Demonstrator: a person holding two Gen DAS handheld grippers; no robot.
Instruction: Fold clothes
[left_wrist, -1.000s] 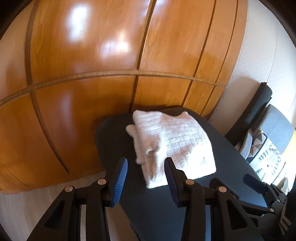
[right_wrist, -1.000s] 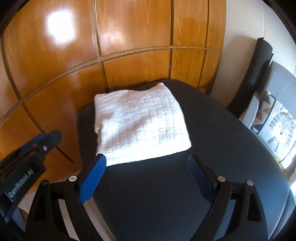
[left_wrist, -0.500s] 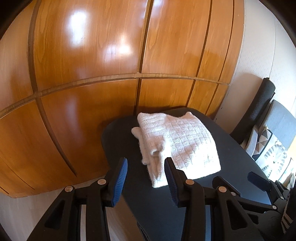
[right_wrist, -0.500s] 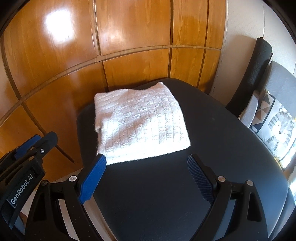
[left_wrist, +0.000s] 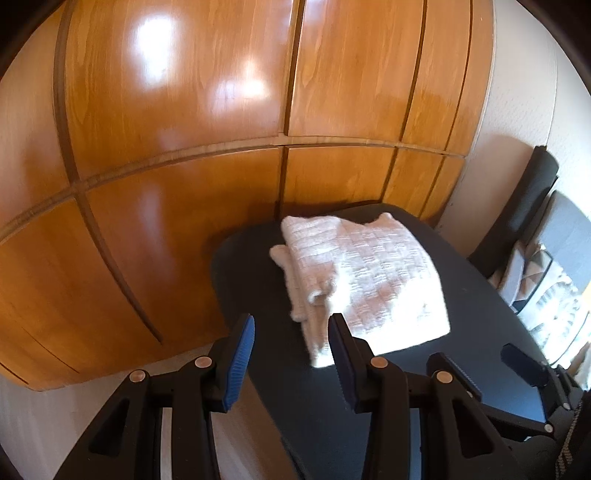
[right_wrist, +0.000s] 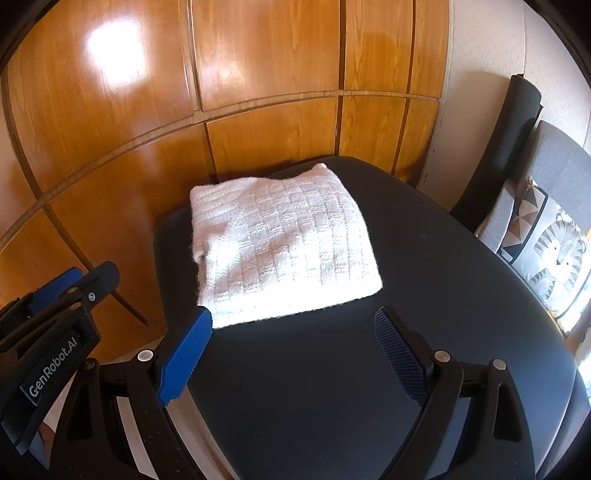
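A folded white knit garment (left_wrist: 369, 280) (right_wrist: 284, 243) lies flat on the far left part of a dark round table (left_wrist: 369, 398) (right_wrist: 314, 387). My left gripper (left_wrist: 291, 321) hovers just short of the garment's near left corner, its blue pads partly apart with nothing between them. It also shows at the left edge of the right wrist view as the left gripper (right_wrist: 74, 284). My right gripper (right_wrist: 291, 315) stands wide open in front of the garment's near edge, holding nothing. Its tip shows in the left wrist view as the right gripper (left_wrist: 524, 365).
Glossy wooden cabinet doors (right_wrist: 258, 74) rise right behind the table. At the right stands a grey chair with a patterned cushion (right_wrist: 546, 251), and a black upright pad (right_wrist: 509, 129) leans on the wall. Pale floor (left_wrist: 74, 398) shows left of the table.
The left wrist view has swung a little, so the garment sits slightly further right and higher in it. The garment and the right gripper have not moved.
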